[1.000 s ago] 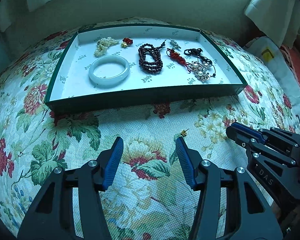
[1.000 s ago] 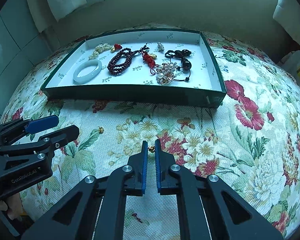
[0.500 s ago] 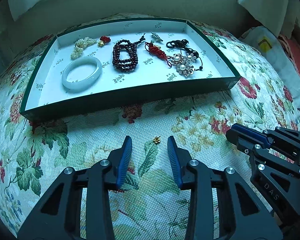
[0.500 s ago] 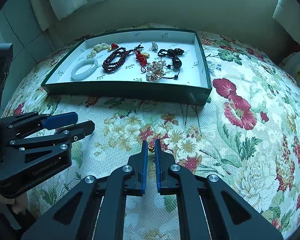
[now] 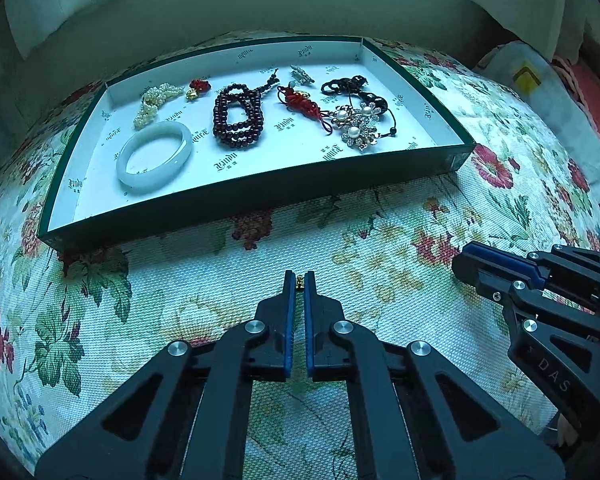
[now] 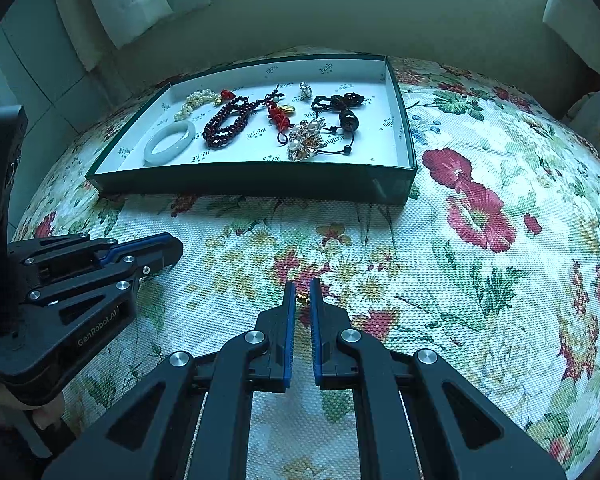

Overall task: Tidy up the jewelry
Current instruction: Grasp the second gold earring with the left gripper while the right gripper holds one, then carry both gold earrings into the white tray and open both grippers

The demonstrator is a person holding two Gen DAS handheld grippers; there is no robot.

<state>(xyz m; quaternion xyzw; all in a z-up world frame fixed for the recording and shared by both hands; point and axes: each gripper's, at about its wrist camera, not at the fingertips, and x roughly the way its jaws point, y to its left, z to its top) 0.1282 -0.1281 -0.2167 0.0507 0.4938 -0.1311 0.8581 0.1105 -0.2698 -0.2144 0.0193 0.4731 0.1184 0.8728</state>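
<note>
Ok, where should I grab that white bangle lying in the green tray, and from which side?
Grip the white bangle at its near rim, from straight above, one of the jaws inside the ring and one outside. It lies flat on the tray floor, so no side approach gets under it. The left gripper and right gripper each pinch a gold bead, so free one first.

"GenRobot.AI" on left tool [image 6: 162,254]; "DAS" on right tool [image 5: 466,264].
</note>
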